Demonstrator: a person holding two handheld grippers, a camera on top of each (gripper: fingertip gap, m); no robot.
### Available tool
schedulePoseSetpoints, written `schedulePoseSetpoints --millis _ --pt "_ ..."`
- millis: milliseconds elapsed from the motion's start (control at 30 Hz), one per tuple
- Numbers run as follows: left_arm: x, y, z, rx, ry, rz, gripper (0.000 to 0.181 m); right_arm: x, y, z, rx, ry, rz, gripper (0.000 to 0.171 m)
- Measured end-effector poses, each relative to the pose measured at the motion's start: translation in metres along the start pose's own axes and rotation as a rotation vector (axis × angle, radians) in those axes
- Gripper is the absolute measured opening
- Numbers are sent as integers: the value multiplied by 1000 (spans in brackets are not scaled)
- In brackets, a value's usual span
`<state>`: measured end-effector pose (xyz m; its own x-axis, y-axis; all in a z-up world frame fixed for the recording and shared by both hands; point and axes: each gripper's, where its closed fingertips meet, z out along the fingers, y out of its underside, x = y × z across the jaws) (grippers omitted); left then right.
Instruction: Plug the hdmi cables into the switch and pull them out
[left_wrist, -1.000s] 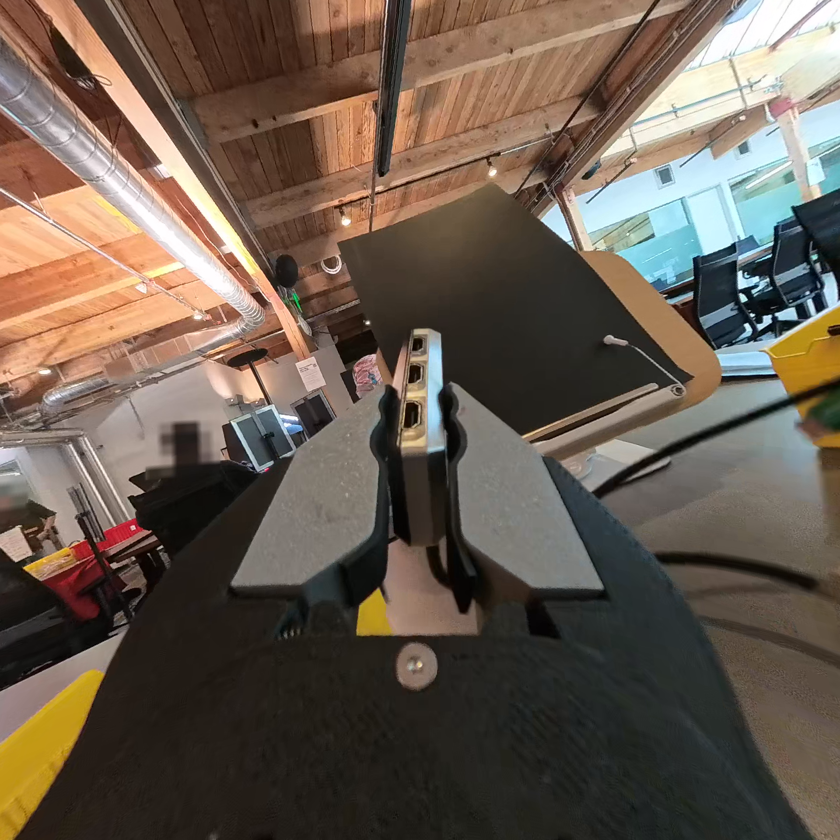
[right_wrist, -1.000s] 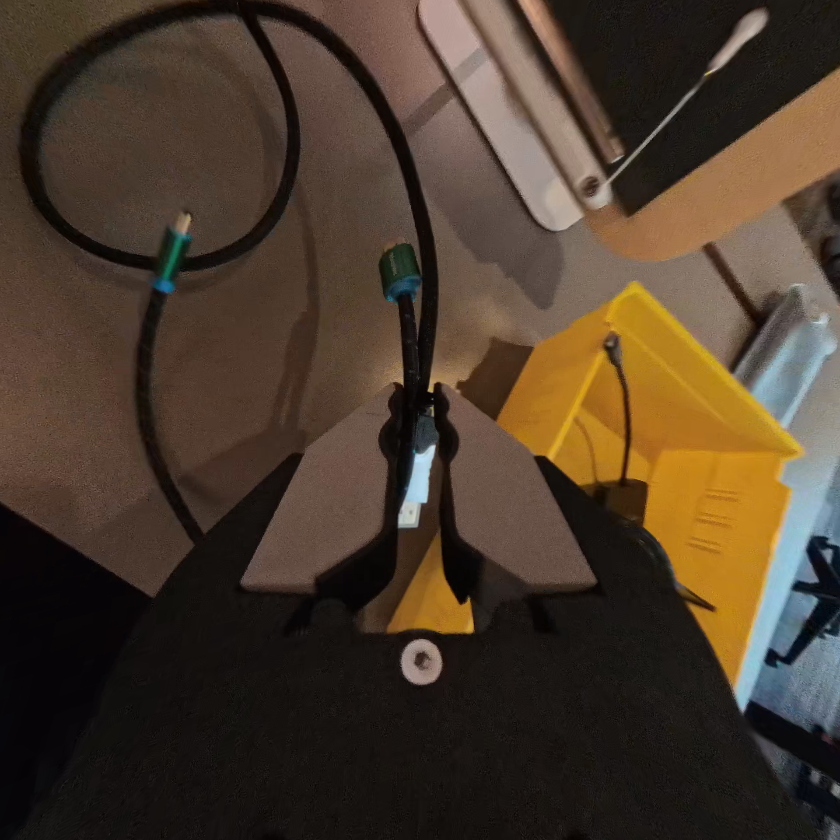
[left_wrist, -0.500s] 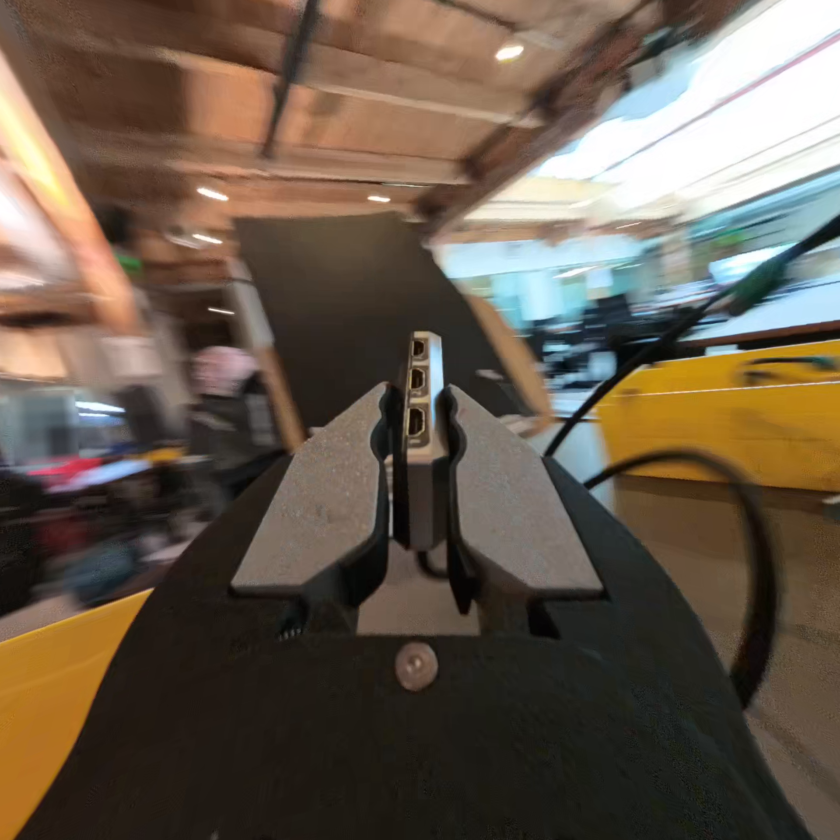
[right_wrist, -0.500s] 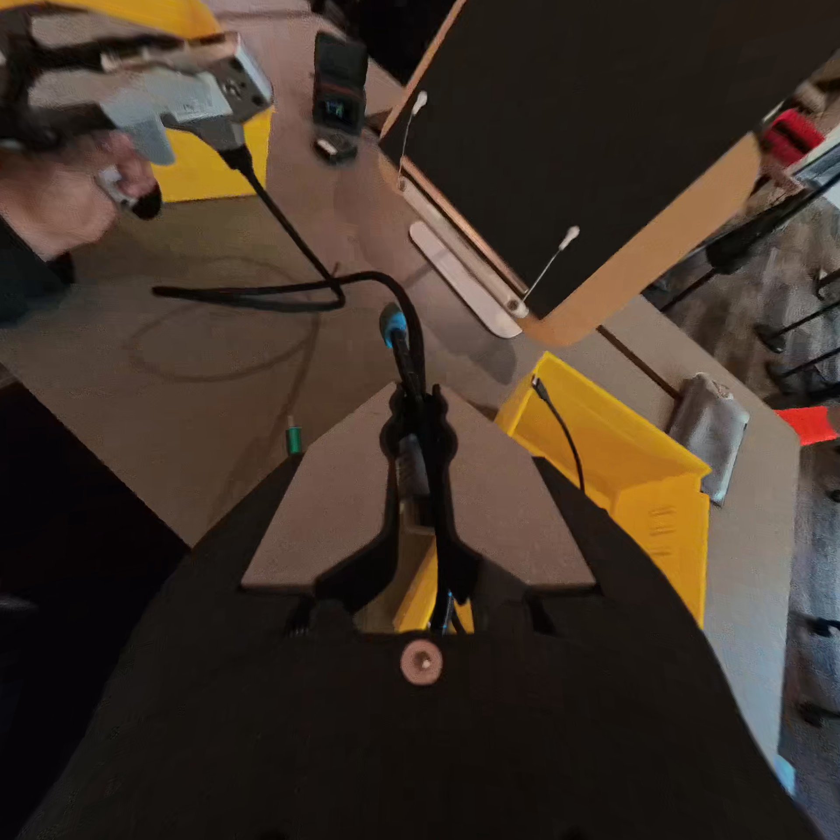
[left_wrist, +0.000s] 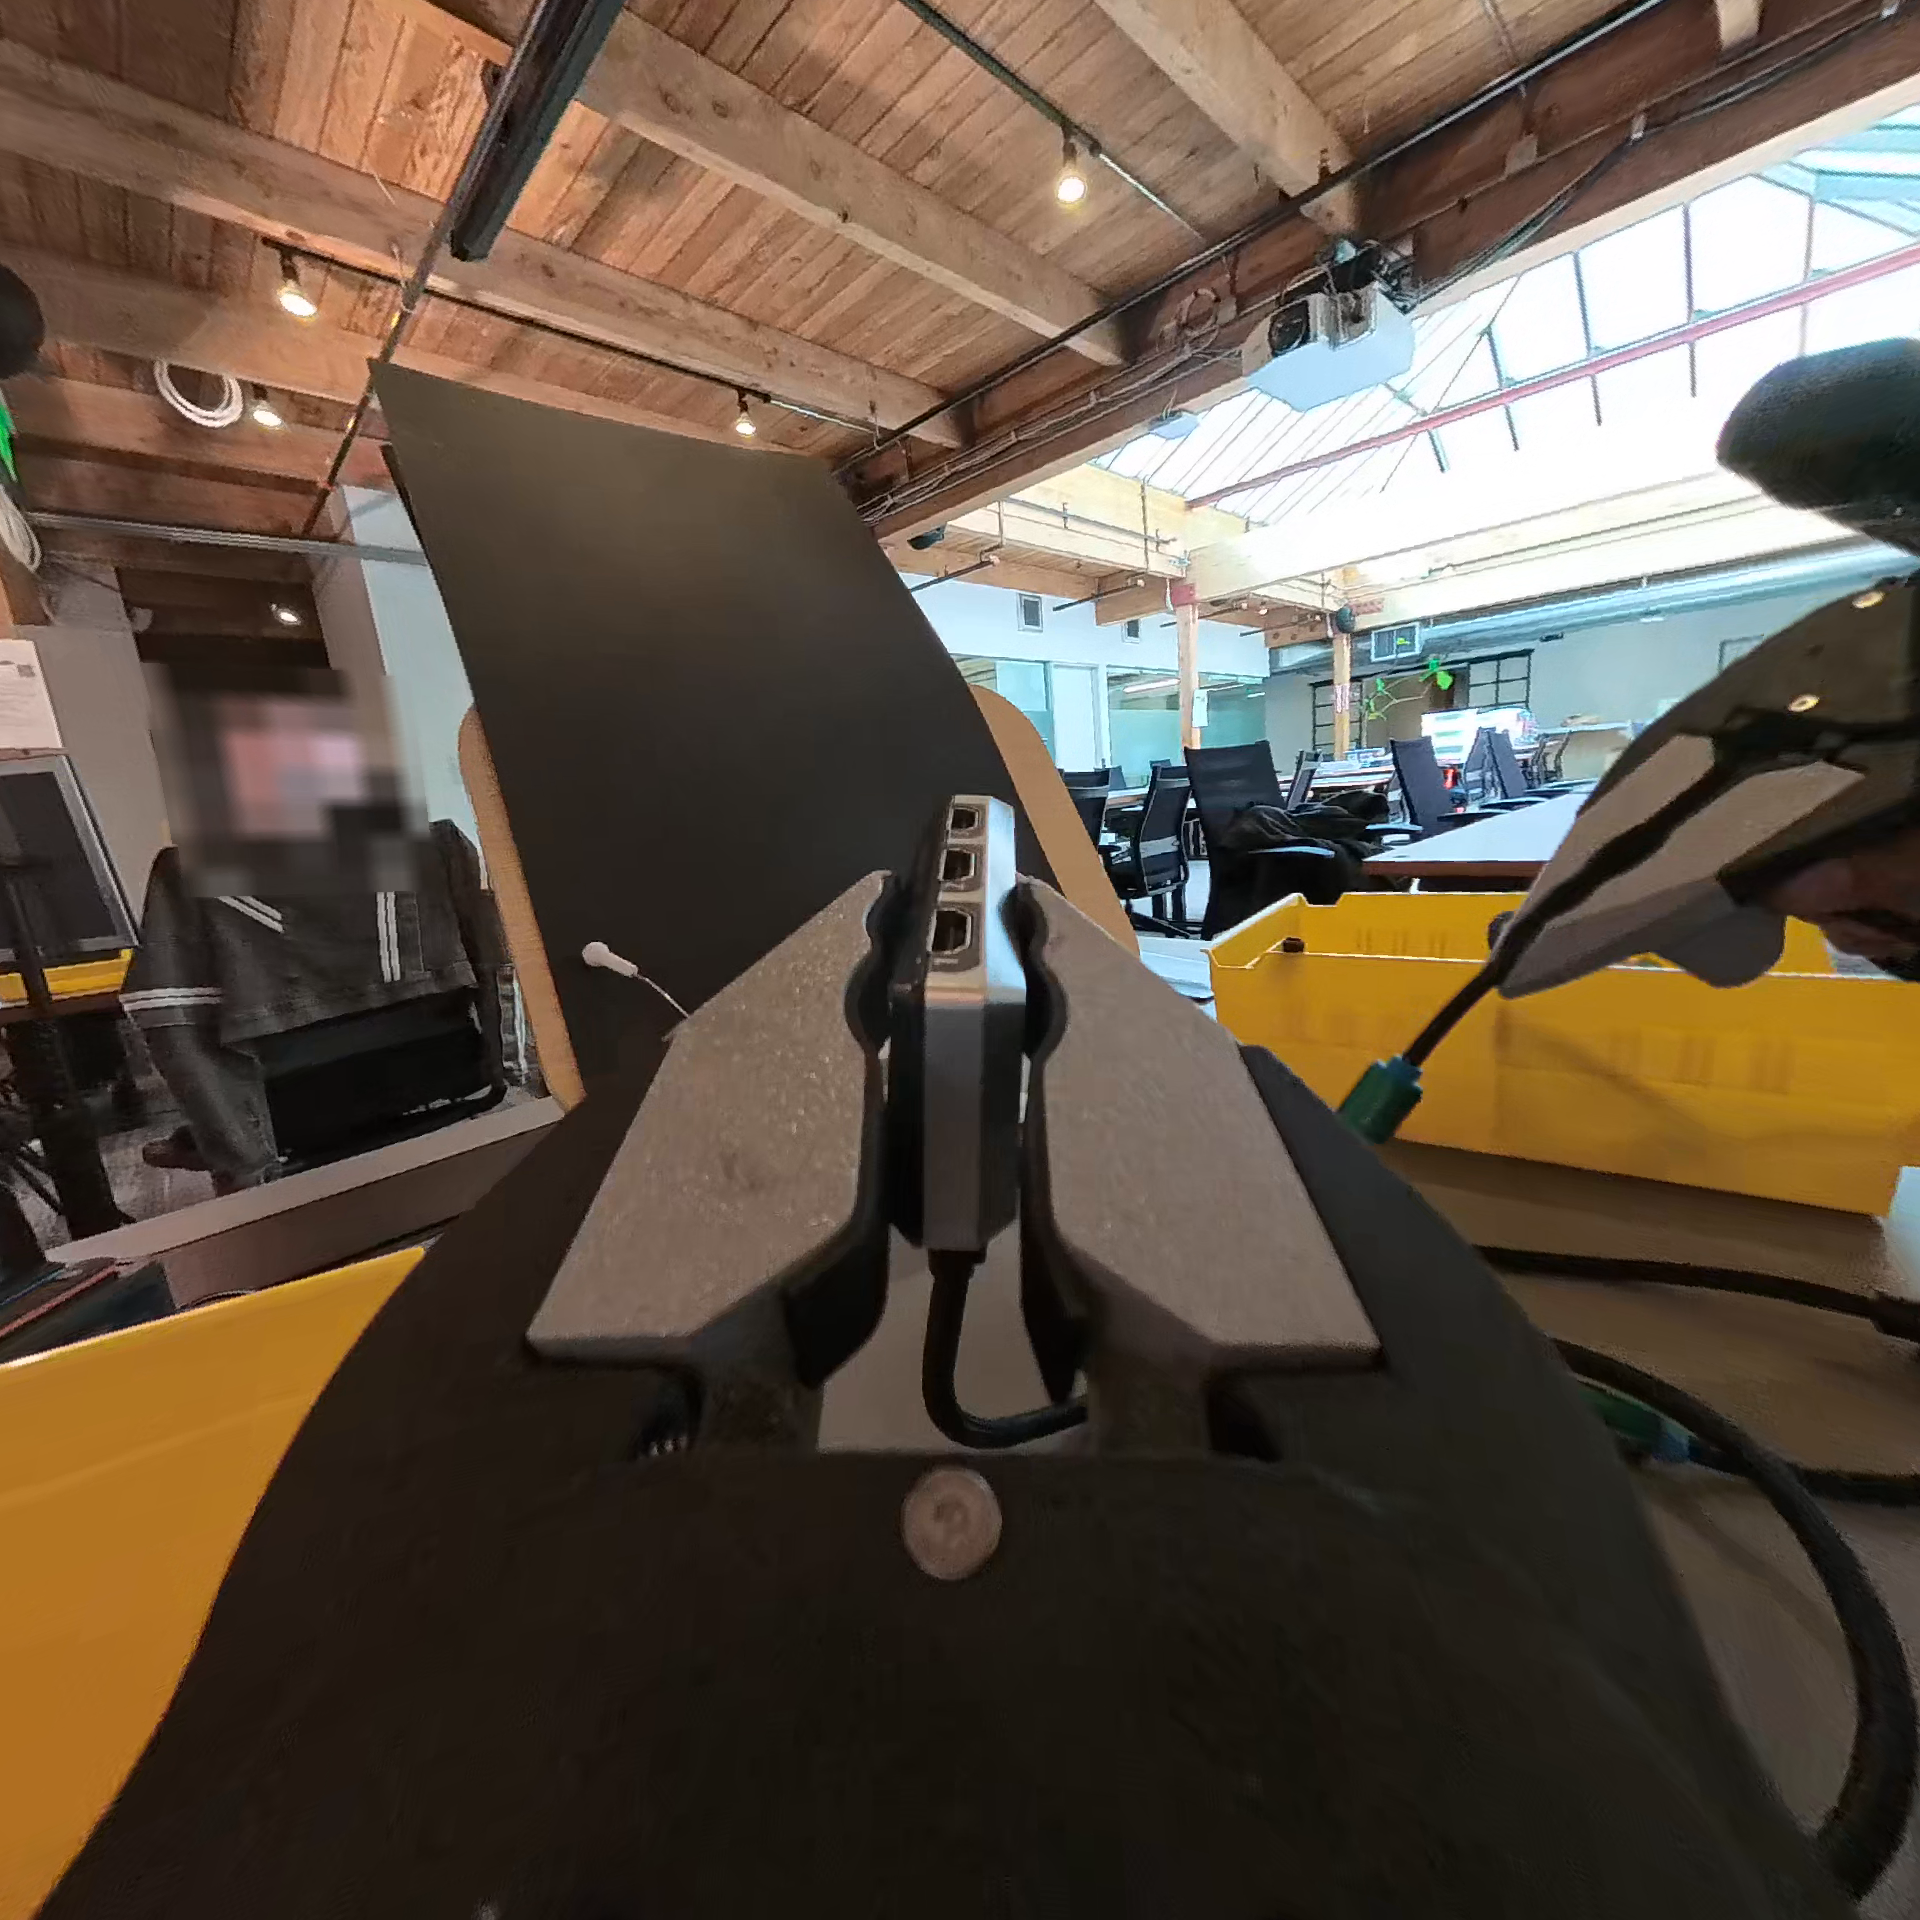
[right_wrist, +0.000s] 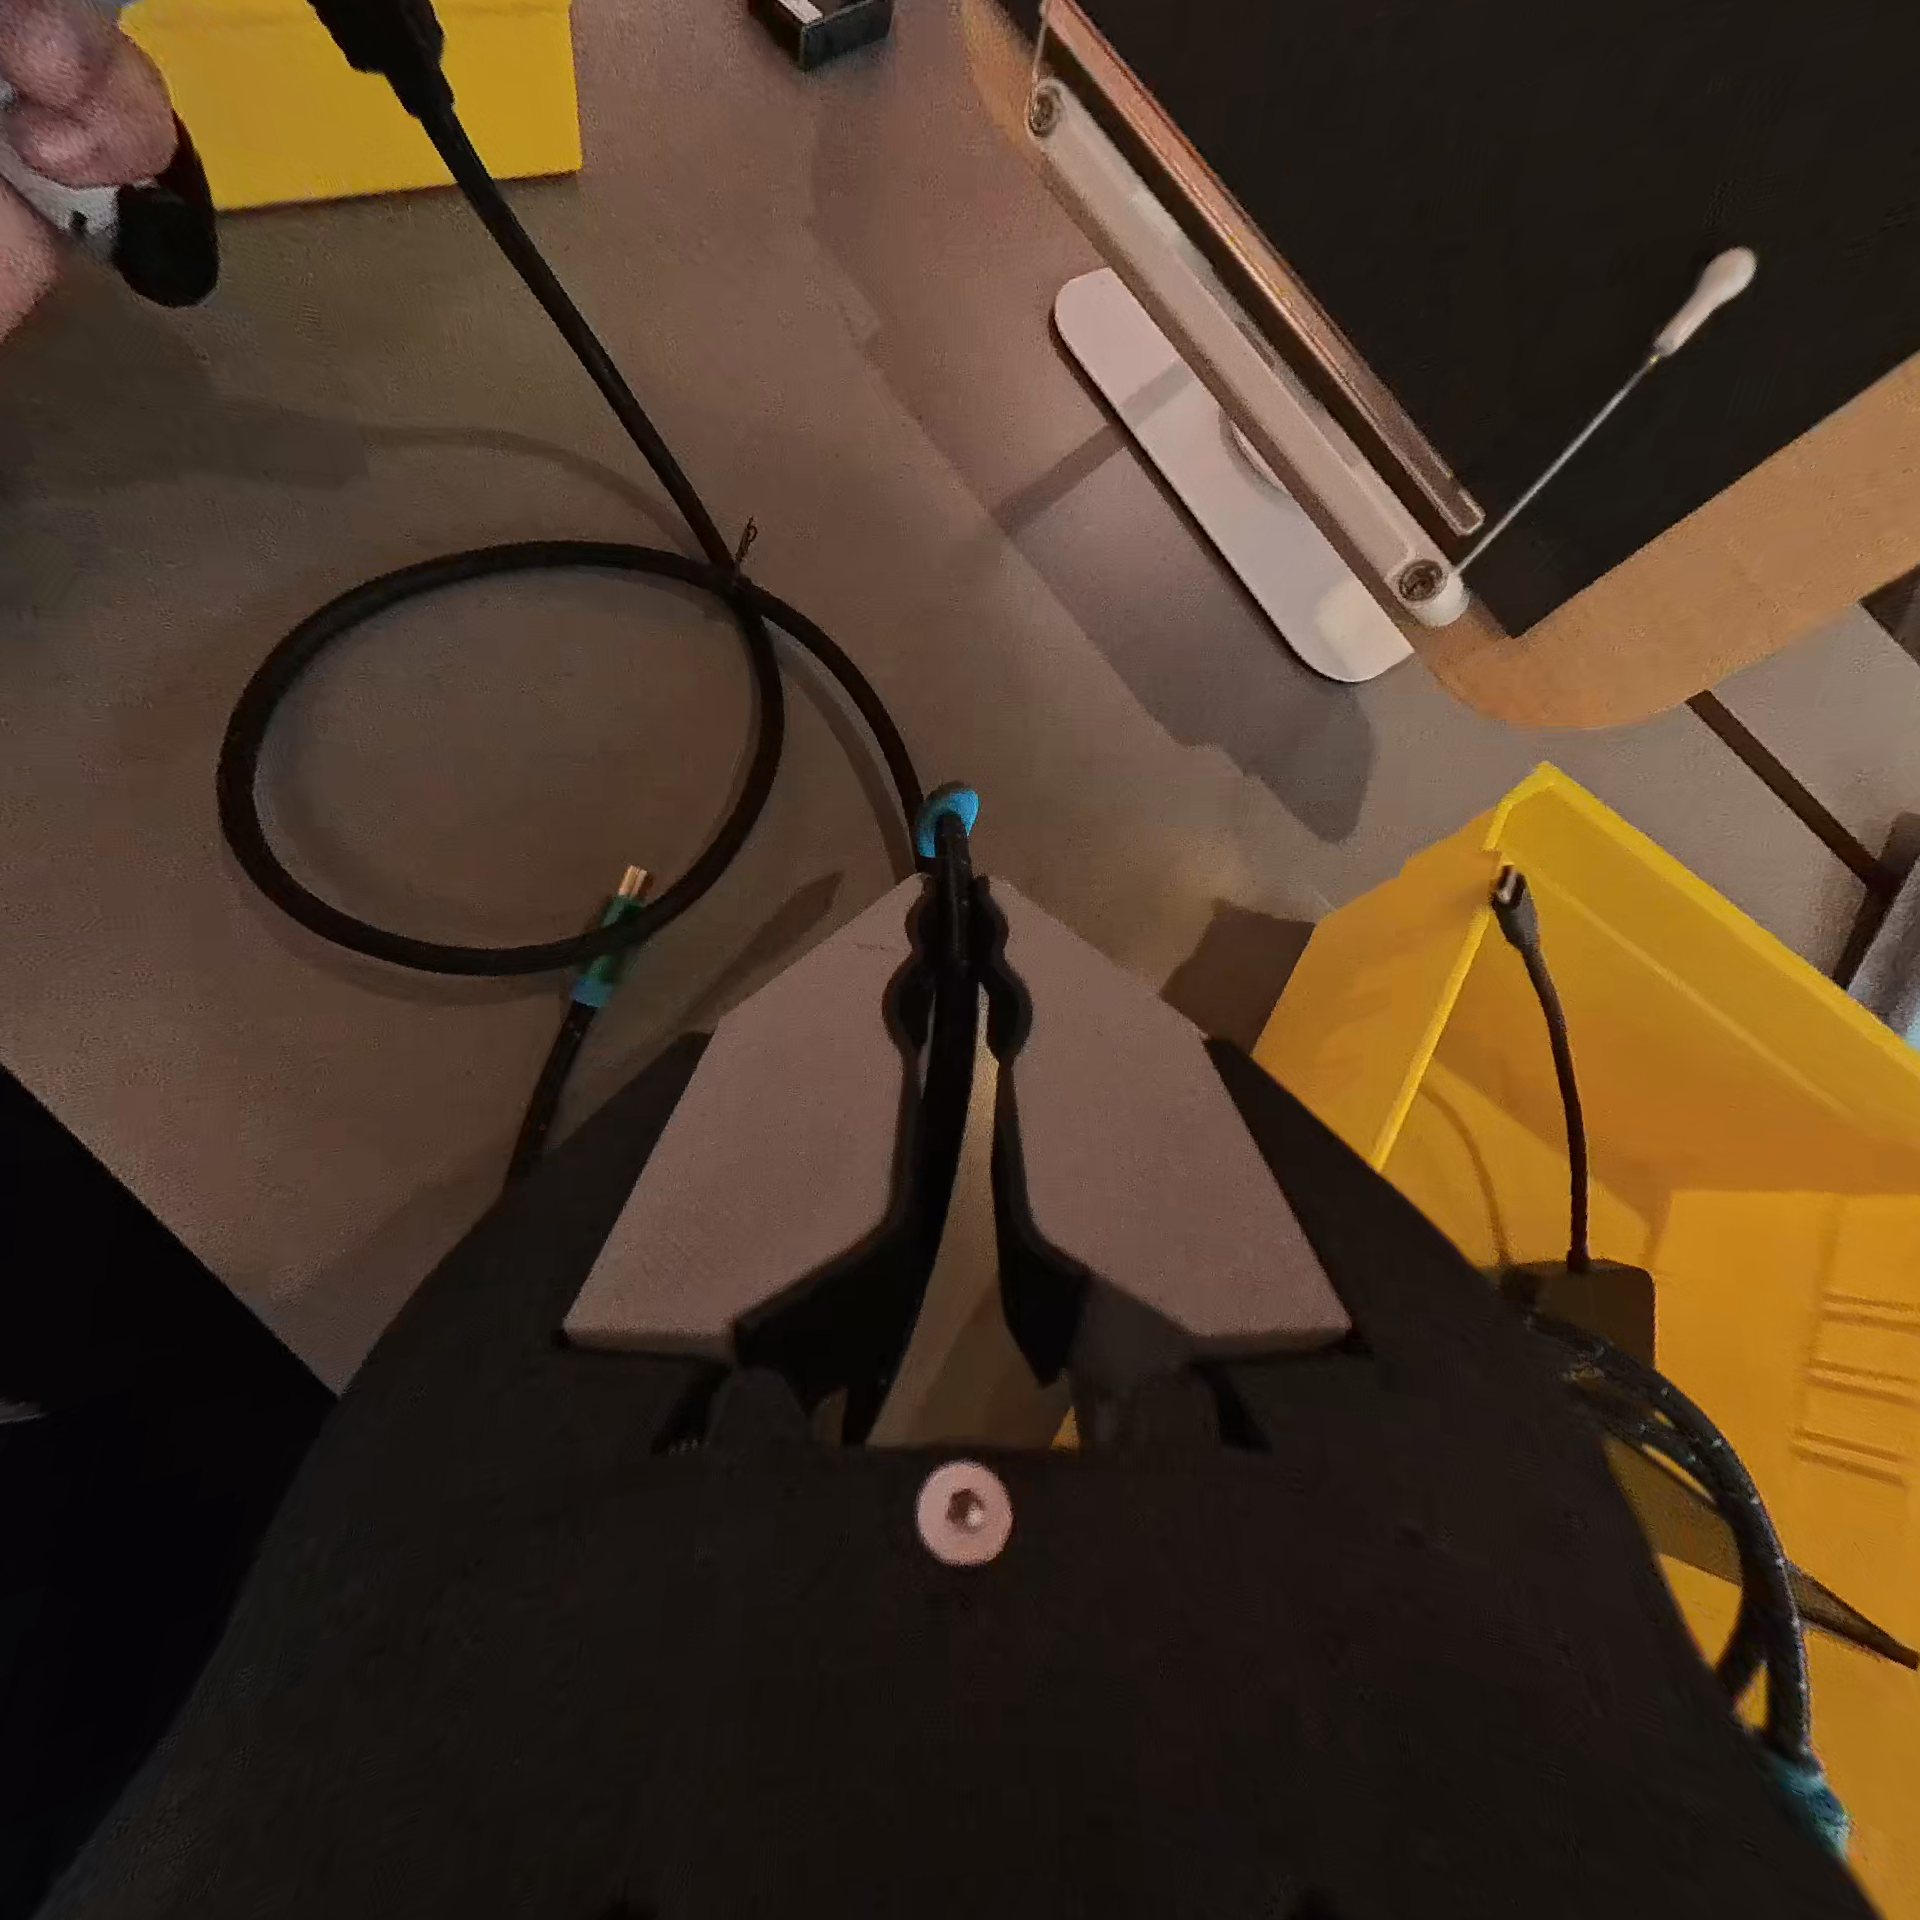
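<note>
While the left gripper (left_wrist: 956, 935) points up and away from the desk (left_wrist: 1704, 1226), its two fingers are pressed onto the flat sides of the grey switch (left_wrist: 961, 997). The switch stands on its narrow edge between them, with three empty ports in a row facing the camera. A thin black lead (left_wrist: 977, 1392) leaves its lower end. At the right side of this view the right gripper (left_wrist: 1558, 935) reaches in, and a black HDMI cable (left_wrist: 1455, 1018) with a green plug (left_wrist: 1380, 1099) hangs from its tips, apart from the switch. A yellow bin (left_wrist: 1558, 1029) stands behind on the desk.

Seen from the right wrist, the right gripper (right_wrist: 954, 883) is closed on the black HDMI cable (right_wrist: 951, 1039) just behind the blue collar (right_wrist: 948, 816) of the plug. Below it, a second cable (right_wrist: 499, 758) lies in a loop near the middle of the desk (right_wrist: 883, 416), its green plug (right_wrist: 613, 935) resting on the loop. Another yellow bin (right_wrist: 1714, 1091) sits at the right edge of the desk.
</note>
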<state>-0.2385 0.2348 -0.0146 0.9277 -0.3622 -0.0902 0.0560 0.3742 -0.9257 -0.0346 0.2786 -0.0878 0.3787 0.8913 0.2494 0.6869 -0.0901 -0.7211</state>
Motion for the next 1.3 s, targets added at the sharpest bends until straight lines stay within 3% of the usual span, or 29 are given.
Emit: schedulePoseSetpoints --millis 167,233,300,367,433,633,733,800,900,1000,1133,1233,1300 --pt "7 4 3 -33 -12 112 19 7 15 -9 -3 -21 45 3" --pt "1 10 4 -80 -88 205 19 -2 12 -20 30 -88 61 4" --pt "-8 18 3 -147 -189 348 19 -18 -2 -40 101 -179 65 3" --pt "-4 21 5 -169 -213 466 19 -36 -22 -70 193 -304 72 3" --pt "4 24 7 -182 -192 540 19 -34 -42 -101 273 -320 66 3" --pt "18 28 8 -188 -144 593 19 67 -73 -193 444 21 93 2" --pt "17 28 8 -189 -147 583 19 130 -71 -243 610 257 145 2" --pt "17 27 8 -187 -147 585 19 153 -59 -260 704 317 151 2" --pt "18 28 8 -190 -145 592 19 172 -11 -234 627 288 202 3" --pt "19 28 8 -190 -139 593 19 149 46 -187 472 21 225 3" --pt "23 32 10 -201 -124 607 19 141 143 -123 39 -6 124 4" --pt "32 34 11 -195 -81 624 19 123 167 -91 -184 -76 51 5" --pt "46 38 12 -191 22 575 19 96 173 -73 -328 -219 51 8"
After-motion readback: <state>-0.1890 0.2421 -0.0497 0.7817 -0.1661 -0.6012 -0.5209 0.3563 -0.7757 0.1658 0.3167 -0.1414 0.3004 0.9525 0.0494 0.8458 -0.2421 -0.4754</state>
